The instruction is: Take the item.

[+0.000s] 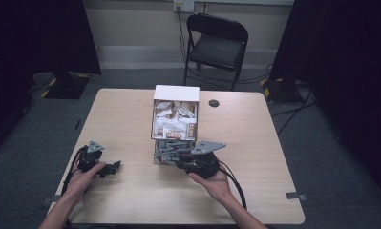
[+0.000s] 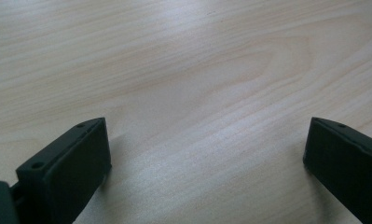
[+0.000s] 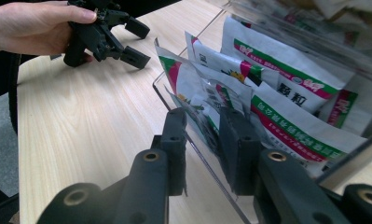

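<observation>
Clear plastic box [image 1: 174, 125] of sachets [image 3: 286, 93] mid-counter [image 1: 131, 200]; right tongs [image 3: 204, 140] clamped on its near wall and a sachet. Left tongs [image 1: 112, 168] apart, resting on counter, well left of box.

Sachets [image 3: 286, 88] in clear box [image 1: 174, 125] mid-table [image 1: 255, 143]; chair [image 1: 216, 43] behind table.

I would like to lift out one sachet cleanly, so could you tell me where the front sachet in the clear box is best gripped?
Probably by the top edge of the front sachet. It stands upright above the clear box wall, thin and flat, so jaws coming from above could straddle it, one each face. The right gripper currently straddles the wall itself.
</observation>
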`<state>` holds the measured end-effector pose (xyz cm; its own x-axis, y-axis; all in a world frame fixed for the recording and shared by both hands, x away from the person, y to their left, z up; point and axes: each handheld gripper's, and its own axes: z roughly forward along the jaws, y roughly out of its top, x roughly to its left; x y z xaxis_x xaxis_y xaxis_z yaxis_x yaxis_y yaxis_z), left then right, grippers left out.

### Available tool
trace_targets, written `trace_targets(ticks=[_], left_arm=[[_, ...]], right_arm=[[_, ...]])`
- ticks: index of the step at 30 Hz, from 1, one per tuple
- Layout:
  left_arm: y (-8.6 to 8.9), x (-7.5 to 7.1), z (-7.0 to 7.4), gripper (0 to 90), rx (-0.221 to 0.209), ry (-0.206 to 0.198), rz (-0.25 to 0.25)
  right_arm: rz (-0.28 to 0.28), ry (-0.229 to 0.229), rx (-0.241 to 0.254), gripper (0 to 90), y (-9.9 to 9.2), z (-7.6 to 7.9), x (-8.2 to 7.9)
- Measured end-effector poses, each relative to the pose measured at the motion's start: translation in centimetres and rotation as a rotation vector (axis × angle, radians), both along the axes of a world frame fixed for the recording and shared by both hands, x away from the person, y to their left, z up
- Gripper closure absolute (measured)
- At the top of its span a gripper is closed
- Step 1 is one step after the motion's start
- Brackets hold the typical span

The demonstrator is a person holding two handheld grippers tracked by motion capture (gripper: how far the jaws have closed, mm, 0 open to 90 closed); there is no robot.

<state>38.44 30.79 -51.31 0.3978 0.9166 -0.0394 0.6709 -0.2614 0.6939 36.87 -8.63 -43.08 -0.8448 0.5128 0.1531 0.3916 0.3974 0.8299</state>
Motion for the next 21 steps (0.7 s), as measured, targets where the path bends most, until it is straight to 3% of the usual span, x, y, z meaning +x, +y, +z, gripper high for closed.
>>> trace_targets(ticks=[11, 15, 21], left_arm=[[0.0, 0.0, 0.0, 0.1, 0.0, 0.0, 0.0], [0.0, 0.0, 0.0, 0.1, 0.0, 0.0, 0.0], [0.0, 0.0, 0.0, 0.1, 0.0, 0.0, 0.0]], right_arm=[[0.023, 0.0, -0.007, 75.9, 0.8, -0.8, 0.4], [0.009, -0.006, -0.017, 82.3, 0.7, -0.8, 0.5], [-0.002, 0.021, 0.002, 86.9, 0.0, -1.2, 1.0]])
